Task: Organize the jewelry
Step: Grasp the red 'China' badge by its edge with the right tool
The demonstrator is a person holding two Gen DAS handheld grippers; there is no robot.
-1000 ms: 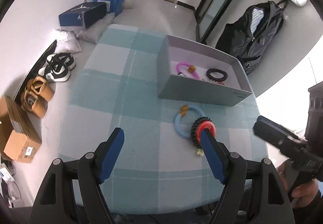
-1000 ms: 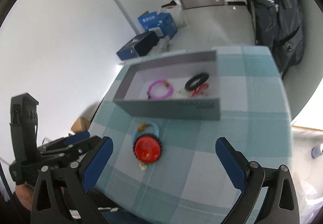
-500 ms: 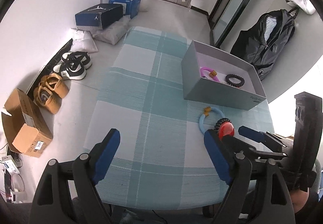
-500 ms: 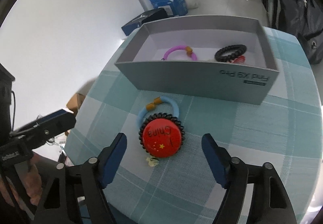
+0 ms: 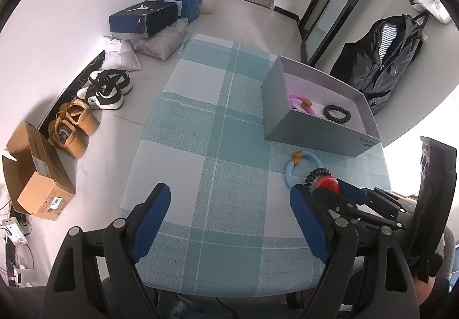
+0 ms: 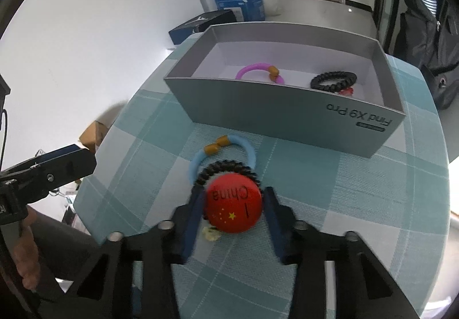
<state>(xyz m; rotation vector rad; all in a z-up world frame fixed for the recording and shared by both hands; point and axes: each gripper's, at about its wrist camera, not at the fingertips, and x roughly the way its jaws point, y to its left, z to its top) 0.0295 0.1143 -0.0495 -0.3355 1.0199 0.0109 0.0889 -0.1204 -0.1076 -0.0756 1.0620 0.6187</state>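
Right claw (image 6: 233, 205): jaws have just been closing around the red badge (image 6: 233, 208); the pads sit at its two sides, very close or touching, though blur hides whether they press yet.
Left claw (image 5: 229, 221): wide open, empty, hanging over bare checked cloth (image 5: 200, 146).
Black coil tie (image 6: 226, 168): rings the badge's far edge and overlaps the blue bracelet (image 6: 222, 151).
Grey box (image 6: 287, 115): beyond them on the cloth, already holding a pink bracelet (image 6: 259, 70) and a second black coil (image 6: 334, 80).
Doing it well: probably squeeze across the badge's widest part, lift straight so the coil either comes along cleanly or slips off, and avoid dragging the blue bracelet.
Risk: the domed badge may squirt out of the pads.
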